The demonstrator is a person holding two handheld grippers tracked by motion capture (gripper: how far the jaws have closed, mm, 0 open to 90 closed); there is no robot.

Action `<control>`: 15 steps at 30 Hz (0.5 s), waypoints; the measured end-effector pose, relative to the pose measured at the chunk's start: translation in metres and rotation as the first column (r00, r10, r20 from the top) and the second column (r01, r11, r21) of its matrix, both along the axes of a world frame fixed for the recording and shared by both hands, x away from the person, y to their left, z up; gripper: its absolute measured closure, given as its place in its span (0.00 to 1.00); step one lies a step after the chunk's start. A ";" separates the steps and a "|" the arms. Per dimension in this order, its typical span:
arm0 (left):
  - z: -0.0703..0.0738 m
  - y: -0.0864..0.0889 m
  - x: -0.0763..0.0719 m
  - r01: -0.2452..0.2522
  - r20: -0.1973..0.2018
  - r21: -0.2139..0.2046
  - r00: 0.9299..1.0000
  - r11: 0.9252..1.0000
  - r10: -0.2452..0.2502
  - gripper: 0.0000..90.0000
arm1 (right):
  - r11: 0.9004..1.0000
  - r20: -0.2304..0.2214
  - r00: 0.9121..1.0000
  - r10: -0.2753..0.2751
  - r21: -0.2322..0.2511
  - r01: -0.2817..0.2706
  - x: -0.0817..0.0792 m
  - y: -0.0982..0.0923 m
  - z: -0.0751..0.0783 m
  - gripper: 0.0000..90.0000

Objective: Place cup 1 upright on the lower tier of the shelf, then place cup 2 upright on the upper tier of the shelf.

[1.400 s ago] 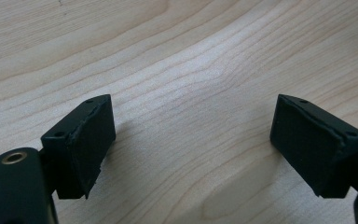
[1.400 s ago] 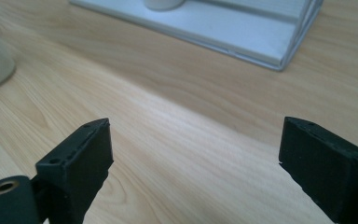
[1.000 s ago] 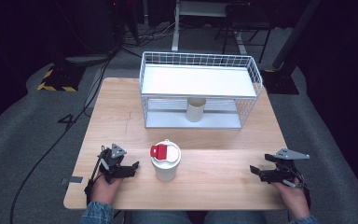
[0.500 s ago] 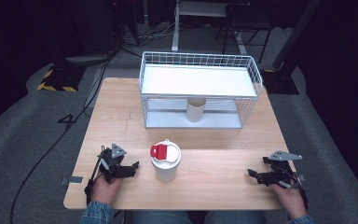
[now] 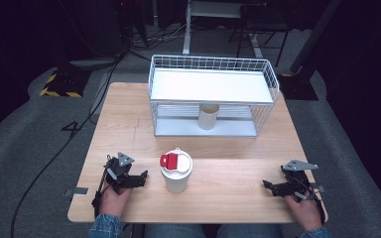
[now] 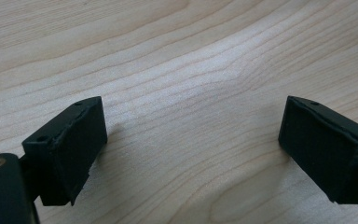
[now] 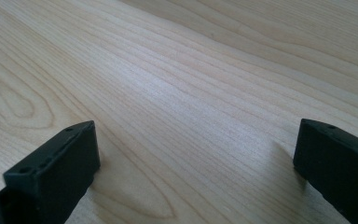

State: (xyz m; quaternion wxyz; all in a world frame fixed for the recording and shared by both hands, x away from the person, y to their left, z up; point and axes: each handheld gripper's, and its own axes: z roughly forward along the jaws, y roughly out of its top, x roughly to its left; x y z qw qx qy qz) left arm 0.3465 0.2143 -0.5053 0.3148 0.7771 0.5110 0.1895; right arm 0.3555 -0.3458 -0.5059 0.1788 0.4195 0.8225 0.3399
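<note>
1. Hands come in from the bottom edge of the high view, one at each near corner of the wooden table [image 5: 129,114], both low on the tabletop, with denim cuffs showing at the wrists.
2. The left hand [image 5: 113,198] wraps the rear of the left gripper [image 5: 140,179], which lies near the table's front left and points rightward toward the cup [image 5: 176,171].
3. In the left gripper view its two black jaws stand wide apart with bare wood grain between them [image 6: 186,140], and nothing is held.
4. The right hand [image 5: 301,208] holds the right gripper [image 5: 269,186] near the front right corner, pointing leftward across the table, its grey three-cornered plate on top.
5. The right gripper view shows its jaws also spread wide over plain wood [image 7: 191,135], clamped on nothing.
6. The cup, white with a white lid carrying a red tab, stands upright on the table between the two grippers, just beside the left one and well apart from the right one.
7. A white wire rack [image 5: 213,74] with a flat shelf sits at the far half of the table.
8. A small beige cylinder [image 5: 208,117] stands upright under that shelf, inside the rack's lower level.
9. A black cable [image 5: 54,158] trails over the grey floor to the left of the table.
</note>
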 end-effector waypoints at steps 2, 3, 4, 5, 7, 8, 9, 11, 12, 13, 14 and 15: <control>0.000 0.000 0.000 -0.001 0.000 0.000 1.000 1.000 0.001 0.09 | 1.000 0.000 1.000 0.000 0.000 0.000 0.000 0.000 0.000 0.01; 0.000 0.000 0.000 -0.001 0.000 0.000 1.000 1.000 0.001 0.09 | 1.000 0.000 1.000 0.000 0.000 0.000 0.000 0.000 0.000 0.01; 0.000 0.000 0.000 -0.002 -0.001 0.001 1.000 1.000 0.002 0.09 | 1.000 0.000 1.000 0.000 0.000 0.000 0.000 0.000 0.000 0.01; 0.000 0.000 0.000 -0.002 -0.001 0.002 1.000 1.000 0.002 0.09 | 1.000 0.000 1.000 0.000 0.000 0.000 0.000 0.000 0.000 0.01; 0.000 0.000 -0.001 -0.006 0.001 0.003 1.000 1.000 0.006 0.10 | 1.000 0.000 1.000 -0.001 0.000 0.001 0.000 0.000 0.000 0.01; 0.000 0.000 -0.001 -0.006 0.001 0.005 1.000 1.000 0.006 0.10 | 1.000 0.000 1.000 -0.001 0.000 0.001 0.000 0.000 0.000 0.01; 0.000 -0.001 -0.002 -0.005 0.000 0.003 1.000 1.000 0.005 0.10 | 1.000 0.000 1.000 -0.001 0.000 0.001 0.000 0.000 0.000 0.01; 0.000 -0.001 -0.002 -0.003 0.000 0.002 1.000 1.000 0.003 0.10 | 1.000 0.000 1.000 -0.003 0.001 0.003 0.000 0.000 0.000 0.01; 0.000 -0.001 -0.002 -0.003 0.000 0.002 1.000 1.000 0.003 0.10 | 1.000 0.000 1.000 -0.003 0.001 0.003 0.000 0.000 0.000 0.01; 0.000 0.000 -0.002 0.002 -0.002 0.001 1.000 1.000 -0.002 0.10 | 1.000 0.000 1.000 -0.002 0.001 0.002 0.000 0.000 0.000 0.01; 0.000 0.000 -0.002 0.001 -0.005 -0.001 1.000 1.000 -0.001 0.09 | 1.000 0.000 1.000 -0.002 0.000 0.002 0.000 0.000 0.000 0.01; 0.000 0.000 -0.002 -0.004 -0.004 -0.003 1.000 1.000 0.004 0.09 | 1.000 0.001 1.000 -0.003 0.001 0.003 0.000 0.000 0.000 0.01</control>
